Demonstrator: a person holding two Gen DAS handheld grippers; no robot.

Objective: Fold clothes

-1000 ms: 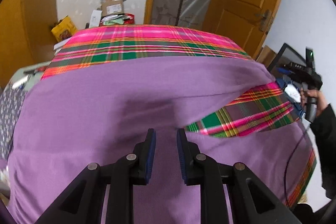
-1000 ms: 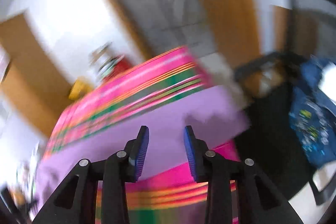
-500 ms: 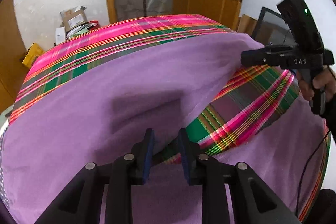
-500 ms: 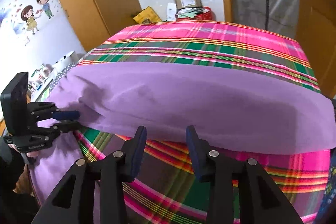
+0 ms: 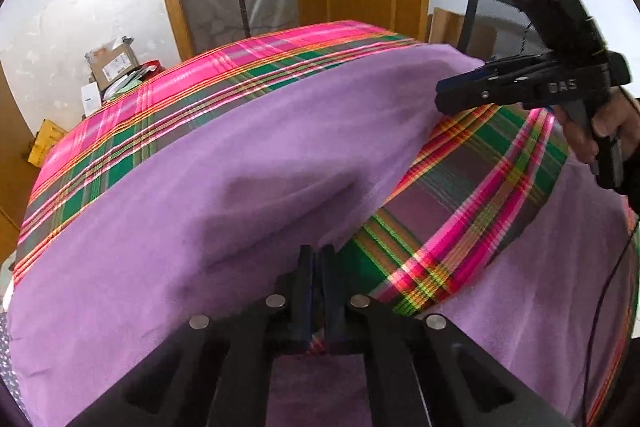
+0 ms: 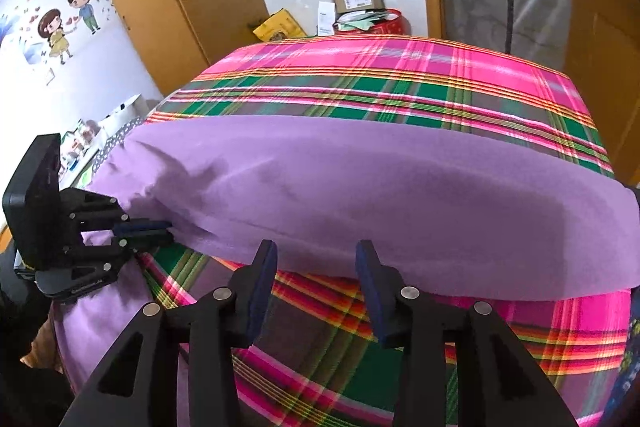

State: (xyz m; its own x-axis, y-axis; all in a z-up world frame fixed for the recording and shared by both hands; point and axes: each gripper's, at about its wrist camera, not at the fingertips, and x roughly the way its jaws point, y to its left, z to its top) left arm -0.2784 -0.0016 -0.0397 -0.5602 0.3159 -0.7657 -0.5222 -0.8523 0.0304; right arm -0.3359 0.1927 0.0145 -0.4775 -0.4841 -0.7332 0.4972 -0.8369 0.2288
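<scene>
Now, left tongs (image 5: 316, 259): we have just clamped them on the purple cloth's (image 5: 200, 195) edge, bottom centre.
Right tongs (image 6: 316, 267): just widening, empty, over the plaid cover (image 6: 320, 347).
Meaning: fold begins once we grip right.

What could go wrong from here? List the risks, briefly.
1. The left gripper is shut right at the edge of the purple garment. Such a shallow pinch may slip, or it may catch the plaid cover underneath.
2. The right gripper, whose jaws have just been opening, holds nothing, with the garment's edge just beyond its tips. Lifting now by one side only would likely drag the garment askew.
</scene>
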